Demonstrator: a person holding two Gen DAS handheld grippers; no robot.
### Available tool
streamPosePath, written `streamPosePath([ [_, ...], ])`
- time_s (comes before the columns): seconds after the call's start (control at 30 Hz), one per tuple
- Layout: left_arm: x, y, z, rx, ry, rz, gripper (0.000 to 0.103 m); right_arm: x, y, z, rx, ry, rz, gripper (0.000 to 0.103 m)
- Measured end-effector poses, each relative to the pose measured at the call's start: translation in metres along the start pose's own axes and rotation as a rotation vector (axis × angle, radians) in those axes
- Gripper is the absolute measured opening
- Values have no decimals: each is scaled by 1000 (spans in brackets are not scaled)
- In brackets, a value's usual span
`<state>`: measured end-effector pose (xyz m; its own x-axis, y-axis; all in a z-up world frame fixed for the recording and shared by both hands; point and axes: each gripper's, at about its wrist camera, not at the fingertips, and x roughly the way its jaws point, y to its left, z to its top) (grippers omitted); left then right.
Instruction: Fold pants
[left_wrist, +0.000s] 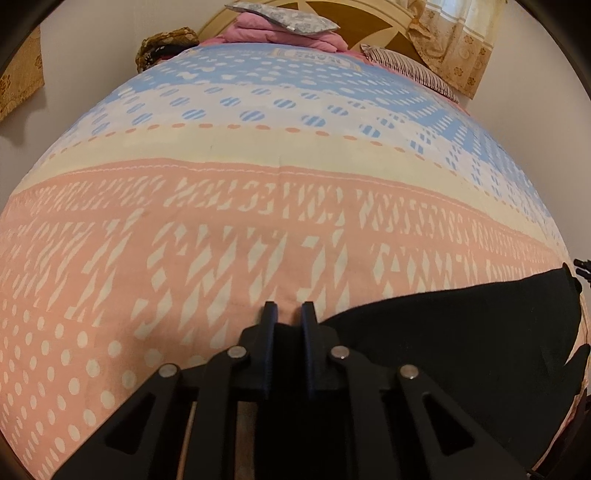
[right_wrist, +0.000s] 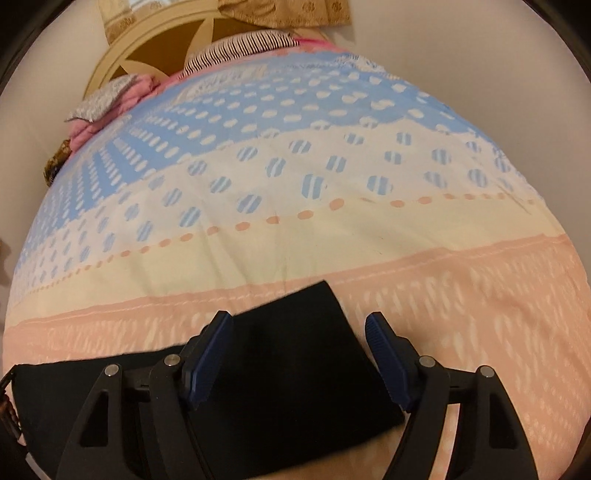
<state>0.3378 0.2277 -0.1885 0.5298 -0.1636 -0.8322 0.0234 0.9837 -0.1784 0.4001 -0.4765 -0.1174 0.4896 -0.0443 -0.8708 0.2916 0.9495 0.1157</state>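
Lighting was even, warm and indoor, without glare. Strong fisheye bulging and dark vignetting affected the edges. The right wrist view showed slight blur.

From my left wrist camera, the black fabric pants (left_wrist: 461, 332) run under the black two-finger left gripper (left_wrist: 289, 314), so I can't see whether its nearly closed pads pinch cloth. Beyond the pants, a small dark object (left_wrist: 581, 271) is cut off by the frame edge; possibly the other tool. In the right view the pants (right_wrist: 295, 362) pass beneath the right gripper (right_wrist: 299, 332) and off the bottom edge.
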Motion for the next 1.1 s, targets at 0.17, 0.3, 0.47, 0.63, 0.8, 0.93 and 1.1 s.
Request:
streamPosePath([
  [0.17,4,-5,1,19,5,20,14,30,0,4,-41,60,-11,75],
  [0.3,7,-6,2,20,5,29,14,44,-2,0,-55,79,-3,48],
  [0.47,5,-10,2,37,-4,57,13,24,-6,-5,-69,44,43,12],
  [0.63,-8,-14,6,33,-32,63,11,-23,-3,-12,-92,-56,60,11],
  [0.8,-39,-13,14,9,-108,21,12,-80,-8,-22,-97,-185,74,11],
  [0.93,-64,-13,14,-5,-164,-38,12,-114,-12,-35,-93,-269,114,11],
  [1.1,-93,0,-1,-71,-257,-157,12,-157,-21,-71,-84,-382,183,11],
])
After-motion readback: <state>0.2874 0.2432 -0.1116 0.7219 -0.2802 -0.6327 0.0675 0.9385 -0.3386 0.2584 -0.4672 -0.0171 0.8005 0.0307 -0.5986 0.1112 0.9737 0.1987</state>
